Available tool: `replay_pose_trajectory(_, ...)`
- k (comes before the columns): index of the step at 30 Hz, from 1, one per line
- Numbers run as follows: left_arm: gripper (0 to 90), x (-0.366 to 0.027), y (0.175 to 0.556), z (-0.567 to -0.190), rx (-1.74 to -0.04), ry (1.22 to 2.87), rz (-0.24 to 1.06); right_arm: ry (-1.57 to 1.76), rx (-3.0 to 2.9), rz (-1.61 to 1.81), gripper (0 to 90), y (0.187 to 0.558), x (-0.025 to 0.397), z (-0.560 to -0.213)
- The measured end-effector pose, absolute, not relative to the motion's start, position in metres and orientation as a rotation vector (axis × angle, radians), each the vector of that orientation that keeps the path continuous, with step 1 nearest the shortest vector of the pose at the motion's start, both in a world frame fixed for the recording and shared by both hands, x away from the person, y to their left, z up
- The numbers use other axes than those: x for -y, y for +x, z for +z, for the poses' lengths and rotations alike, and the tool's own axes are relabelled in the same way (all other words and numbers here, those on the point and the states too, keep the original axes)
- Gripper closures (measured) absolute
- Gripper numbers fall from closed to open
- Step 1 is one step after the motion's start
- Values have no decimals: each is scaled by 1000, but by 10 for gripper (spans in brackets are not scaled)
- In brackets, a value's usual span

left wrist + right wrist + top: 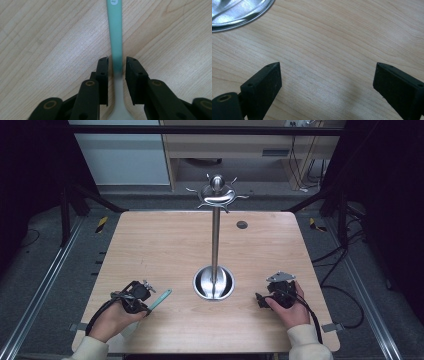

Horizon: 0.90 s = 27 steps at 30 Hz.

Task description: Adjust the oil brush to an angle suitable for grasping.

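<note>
On the wooden tabletop (170, 245) a tall metal stand (215, 237) rises from a round dished base, with curved hooks spread around its top and nothing hanging on any of them. The left tool (146, 306) sits near the front left of the tabletop, in the person's left hand (114, 320), and a teal-handled utensil (160, 299) lies flat on the wood with its handle pointing up and right toward the stand's base. In the left gripper view the utensil's handle (115, 37) runs straight between the two black jaws, which stand narrowly apart on either side of it; small gaps show between the pads and the handle, so the left tool (117, 62) looks set around the utensil but not yet pressed onto it. The wider pale end of the utensil lies back under the tool. The right tool (260, 301) rests low at the front right, held by the right hand (292, 307), and the right gripper view shows its jaws spread wide over bare wood, holding nothing, with the rim of the stand's base (242, 15) at the upper left. As I judge it, the work is at its very start: the grasp is lined up, while closing, lifting and hanging the utensil on a hook all remain.
</note>
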<state>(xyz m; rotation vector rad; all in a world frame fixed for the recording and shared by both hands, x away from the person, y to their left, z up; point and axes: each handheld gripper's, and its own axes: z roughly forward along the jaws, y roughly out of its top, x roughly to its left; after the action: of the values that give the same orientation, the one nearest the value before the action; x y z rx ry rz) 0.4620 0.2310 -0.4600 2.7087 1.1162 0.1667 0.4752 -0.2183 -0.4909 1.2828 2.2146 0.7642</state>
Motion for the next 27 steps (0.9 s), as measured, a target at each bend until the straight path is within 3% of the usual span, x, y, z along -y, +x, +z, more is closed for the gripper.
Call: replay_pose_trajectory(27,813,-231,462,-464,-1090,2711,172,1282,-2213,763,89,475,219,-491)
